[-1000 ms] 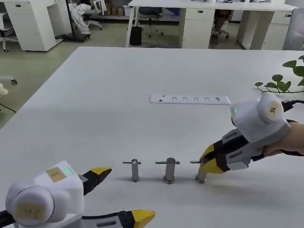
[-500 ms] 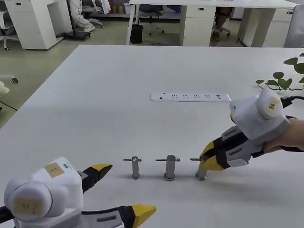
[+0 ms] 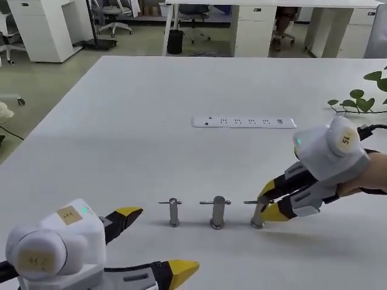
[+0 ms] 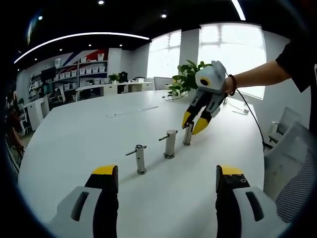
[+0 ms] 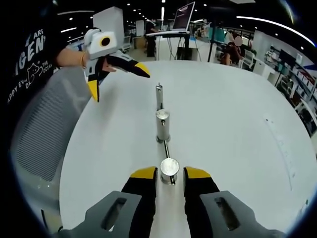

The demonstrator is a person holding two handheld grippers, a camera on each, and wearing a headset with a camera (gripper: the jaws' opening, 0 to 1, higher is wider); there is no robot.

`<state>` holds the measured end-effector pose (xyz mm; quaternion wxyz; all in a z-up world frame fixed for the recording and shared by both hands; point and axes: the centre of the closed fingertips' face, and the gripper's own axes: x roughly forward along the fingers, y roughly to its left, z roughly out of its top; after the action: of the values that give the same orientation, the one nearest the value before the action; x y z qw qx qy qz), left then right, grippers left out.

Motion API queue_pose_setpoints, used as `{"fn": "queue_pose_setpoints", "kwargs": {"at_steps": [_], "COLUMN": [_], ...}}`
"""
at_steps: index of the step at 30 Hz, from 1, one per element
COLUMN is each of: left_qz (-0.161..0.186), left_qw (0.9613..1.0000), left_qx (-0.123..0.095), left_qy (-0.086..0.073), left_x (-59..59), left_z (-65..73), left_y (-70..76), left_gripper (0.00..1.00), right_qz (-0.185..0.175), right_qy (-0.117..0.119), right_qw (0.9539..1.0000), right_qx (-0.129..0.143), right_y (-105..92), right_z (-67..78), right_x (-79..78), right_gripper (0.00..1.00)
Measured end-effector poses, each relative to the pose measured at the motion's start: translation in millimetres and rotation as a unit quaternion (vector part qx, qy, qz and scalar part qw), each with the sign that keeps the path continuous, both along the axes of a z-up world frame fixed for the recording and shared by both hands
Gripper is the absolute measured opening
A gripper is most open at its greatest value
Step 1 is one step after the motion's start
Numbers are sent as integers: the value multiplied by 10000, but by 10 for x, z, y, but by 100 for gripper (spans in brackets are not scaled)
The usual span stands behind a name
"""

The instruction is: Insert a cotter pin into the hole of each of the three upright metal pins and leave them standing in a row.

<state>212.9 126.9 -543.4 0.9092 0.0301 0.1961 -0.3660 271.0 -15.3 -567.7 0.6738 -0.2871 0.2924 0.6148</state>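
Hardly anything has shifted over the last second: the right gripper (image 3: 270, 202) is still down at the right-hand pin (image 3: 258, 214), perhaps drawn back a touch, and the left gripper (image 3: 156, 240) still hangs low at the near left with its yellow-tipped jaws spread wide and nothing between them. All three metal pins stand upright in a straight row on the white surface (image 3: 121, 133), with the middle pin (image 3: 217, 212) between the right-hand one and the left-hand pin (image 3: 174, 212), evenly spaced and apart from each other. A thin cotter pin (image 3: 166, 202) runs crosswise through the top of the left-hand pin, a second cotter pin (image 3: 208, 203) crosses the top of the middle pin, and a third cotter pin (image 3: 249, 202) sticks out of the right-hand pin toward the middle one. In the right gripper view the jaws straddle the round head of the right-hand pin, one on each side, with a sliver of gap showing on both sides, so the gripper is narrowly parted around the pin rather than clamped on it. From the left gripper view the row runs away at a slant, the left-hand pin closest. Farther back on the surface lies a white power strip (image 3: 244, 122), and leaves of a green plant (image 3: 363, 96) reach in at the far right edge.
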Motion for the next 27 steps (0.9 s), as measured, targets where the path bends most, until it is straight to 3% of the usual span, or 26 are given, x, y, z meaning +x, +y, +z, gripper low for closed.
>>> {"fn": "queue_pose_setpoints", "kwargs": {"at_steps": [3, 7, 11, 16, 20, 25, 26, 27], "left_qz": [30, 127, 198, 297, 372, 439, 469, 495], "left_qw": [10000, 9999, 9998, 9995, 9992, 9990, 9989, 9988], "left_qx": [-6, 12, -24, -14, -115, 44, 41, 35], "left_qy": [11, 47, 53, 70, 7, -57, -42, -49], "left_x": [17, 37, 56, 86, 110, 115, 121, 127], "left_z": [-2, -5, 27, 98, 189, 222, 223, 228], "left_y": [15, 52, 76, 104, 110, 127, 139, 145], "left_gripper": [80, 79, 78, 77, 77, 77, 77, 77], "right_qz": [-153, -611, -870, -1645, -1955, -2559, -2554, -2687], "right_qy": [15, 76, -24, 35, -73, -42, -79, -110], "right_qw": [9997, 9970, 9940, 9772, 9700, 9526, 9523, 9482], "right_qx": [164, 469, 656, 1344, 1443, 1644, 1669, 1690], "right_y": [30, 60, 67, 105, 36, -7, -3, -17], "right_z": [58, 132, 182, 362, 377, 431, 441, 451], "right_x": [-15, -3, -18, -50, -33, -53, -65, -71], "right_gripper": [18, 19, 25, 30, 36, 43, 45, 46]}}
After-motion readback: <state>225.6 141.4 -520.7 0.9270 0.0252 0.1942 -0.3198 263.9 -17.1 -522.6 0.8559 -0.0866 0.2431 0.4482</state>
